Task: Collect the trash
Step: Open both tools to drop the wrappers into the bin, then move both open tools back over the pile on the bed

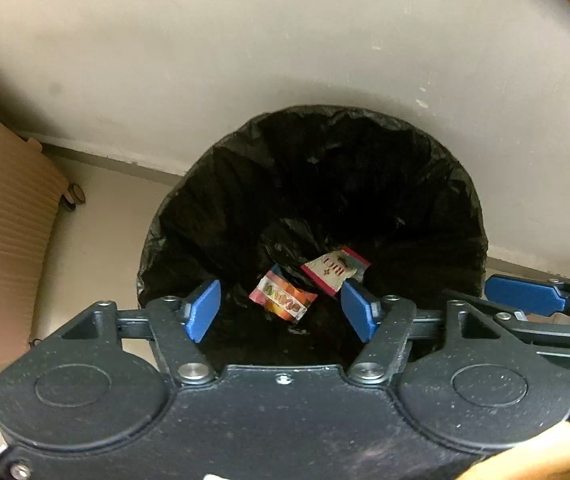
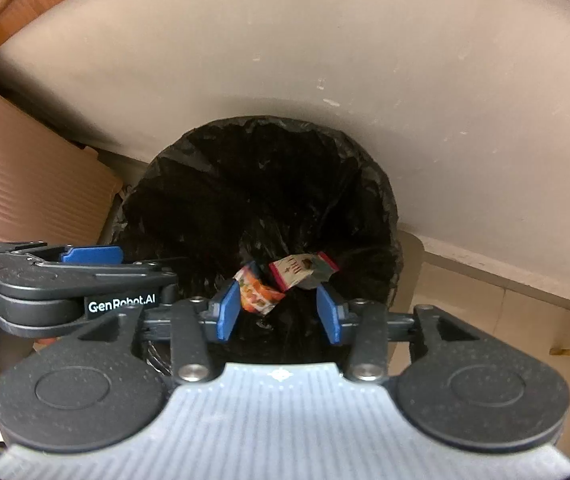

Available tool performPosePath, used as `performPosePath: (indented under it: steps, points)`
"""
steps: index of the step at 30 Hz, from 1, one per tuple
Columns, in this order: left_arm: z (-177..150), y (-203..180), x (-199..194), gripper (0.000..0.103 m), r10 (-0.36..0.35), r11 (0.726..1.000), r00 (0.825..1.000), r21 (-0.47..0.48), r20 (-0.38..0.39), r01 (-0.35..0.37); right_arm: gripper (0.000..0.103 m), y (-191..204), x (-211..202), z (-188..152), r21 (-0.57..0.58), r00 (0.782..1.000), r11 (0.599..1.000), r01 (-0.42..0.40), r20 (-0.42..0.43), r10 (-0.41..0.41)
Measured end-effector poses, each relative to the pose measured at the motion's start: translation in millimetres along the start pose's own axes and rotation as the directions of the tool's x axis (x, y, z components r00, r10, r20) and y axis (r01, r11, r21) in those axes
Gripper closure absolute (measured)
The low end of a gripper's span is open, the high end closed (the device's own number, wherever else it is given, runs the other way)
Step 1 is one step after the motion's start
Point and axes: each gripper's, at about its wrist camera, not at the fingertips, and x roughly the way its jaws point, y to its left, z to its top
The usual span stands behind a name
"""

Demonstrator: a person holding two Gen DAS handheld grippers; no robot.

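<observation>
Both grippers point down into a bin lined with a black bag. Left gripper has its jaws spread, nothing between the blue pads; right gripper likewise stands with jaws apart and empty. Two pieces of trash are inside the bag below them: an orange wrapper and, just beside it, a red-and-white packet, against a pale wall

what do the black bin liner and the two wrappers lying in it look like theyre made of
Black bin liner: thin glossy plastic film, judging by crinkles and faint sheen. Orange striped wrapper and pink-edged white wrapper: printed, creased sheet, probably plastic or foil-backed packaging, possibly paper.
</observation>
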Motion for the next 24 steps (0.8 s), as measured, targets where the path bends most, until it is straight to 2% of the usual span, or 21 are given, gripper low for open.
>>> performPosePath:
  steps: [7, 13, 15, 18, 21, 24]
  points:
    - [14, -3, -55, 0.028, 0.027, 1.0, 0.998, -0.001, 0.058, -0.027, 0.042, 7, -43, 14, -0.003, 0.999, 1.0, 0.015, 0.042, -0.015]
    - [40, -5, -145, 0.017, 0.023, 1.0, 0.986, -0.005, 0.166, -0.022, 0.042, 14, -119, 37, 0.004, 0.992, 1.0, 0.031, 0.118, -0.031]
    - [54, -5, -177, 0.013, 0.015, 1.0, 0.975, -0.006, 0.223, -0.014, 0.037, 18, -151, 48, 0.006, 0.986, 0.999, 0.038, 0.162, -0.038]
    - [80, -4, -219, 0.006, -0.019, 1.0, 0.944, -0.001, 0.328, 0.021, 0.032, 21, -194, 67, 0.023, 0.971, 0.999, 0.049, 0.234, -0.053]
    - [113, -5, -248, 0.006, -0.052, 0.999, 0.911, 0.033, 0.409, 0.043, 0.028, 22, -229, 89, 0.06, 0.949, 0.995, 0.074, 0.302, -0.088]
    - [148, -5, -267, 0.006, -0.083, 0.996, 0.889, 0.068, 0.451, 0.059, 0.024, 21, -255, 115, 0.096, 0.927, 0.992, 0.082, 0.359, -0.112]
